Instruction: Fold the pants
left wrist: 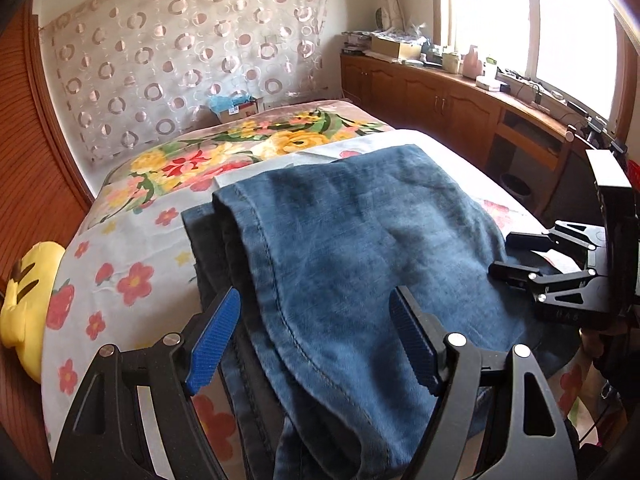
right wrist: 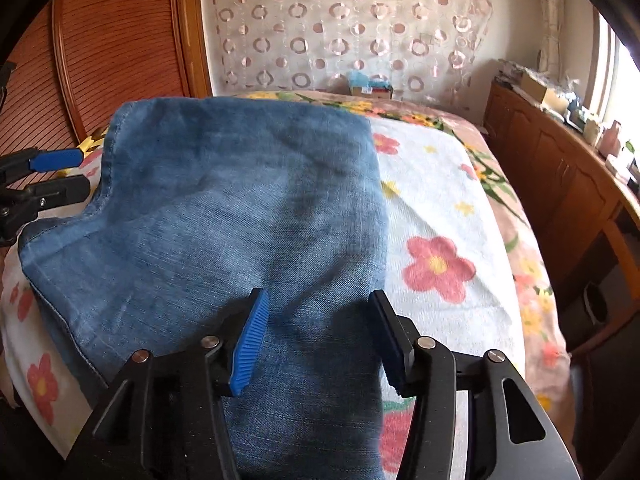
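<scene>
Folded pants on bed, both grippers released.
Bed (left wrist: 132,240) with floral cover; blue denim pants (right wrist: 240,216) lie folded on it, near edge; left gripper (left wrist: 316,344) fingers spread wide over the seam edge, not pinching; right gripper (right wrist: 316,340) fingers parted above the fabric, gripping nothing; yellow plush (left wrist: 28,300) at bed's left.
</scene>
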`<state>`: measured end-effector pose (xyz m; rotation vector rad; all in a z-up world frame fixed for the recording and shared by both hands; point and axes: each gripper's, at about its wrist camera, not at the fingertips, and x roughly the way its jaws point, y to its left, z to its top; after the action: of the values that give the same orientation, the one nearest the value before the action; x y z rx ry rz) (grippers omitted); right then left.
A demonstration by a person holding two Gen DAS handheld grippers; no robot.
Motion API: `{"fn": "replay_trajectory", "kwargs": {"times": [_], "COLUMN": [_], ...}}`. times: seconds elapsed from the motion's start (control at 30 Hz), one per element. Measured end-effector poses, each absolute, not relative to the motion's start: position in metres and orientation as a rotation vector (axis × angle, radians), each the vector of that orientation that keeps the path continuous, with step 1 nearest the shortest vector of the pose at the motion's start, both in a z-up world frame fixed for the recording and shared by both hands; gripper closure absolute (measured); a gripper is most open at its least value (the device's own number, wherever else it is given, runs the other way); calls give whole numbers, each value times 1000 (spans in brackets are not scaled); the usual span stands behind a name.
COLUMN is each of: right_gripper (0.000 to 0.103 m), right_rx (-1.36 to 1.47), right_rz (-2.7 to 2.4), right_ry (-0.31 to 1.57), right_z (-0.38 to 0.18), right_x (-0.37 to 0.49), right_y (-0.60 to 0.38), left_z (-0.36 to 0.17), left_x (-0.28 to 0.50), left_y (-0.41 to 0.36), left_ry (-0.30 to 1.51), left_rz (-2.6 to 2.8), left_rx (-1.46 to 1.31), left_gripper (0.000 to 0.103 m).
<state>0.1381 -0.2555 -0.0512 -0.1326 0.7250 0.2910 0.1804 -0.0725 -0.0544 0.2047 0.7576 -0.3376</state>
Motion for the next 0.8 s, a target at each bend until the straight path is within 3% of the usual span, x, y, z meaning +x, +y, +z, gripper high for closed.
{"fn": "replay_trajectory", "kwargs": {"times": [0.47,0.8], "right_gripper": [45,45], "right_rx": [-87,-79], "right_rz": [288,289], "right_ry": [731,735], "right_z": [-59,-61], "right_x": [146,147], "right_y": [-257,-257], "left_z": [-49,-77], "left_x": [237,267], "left_y": [-43,-18], "left_ry": [759,833], "left_rz": [-250,-228], "left_rx": [205,167], "left_gripper": [25,24]}}
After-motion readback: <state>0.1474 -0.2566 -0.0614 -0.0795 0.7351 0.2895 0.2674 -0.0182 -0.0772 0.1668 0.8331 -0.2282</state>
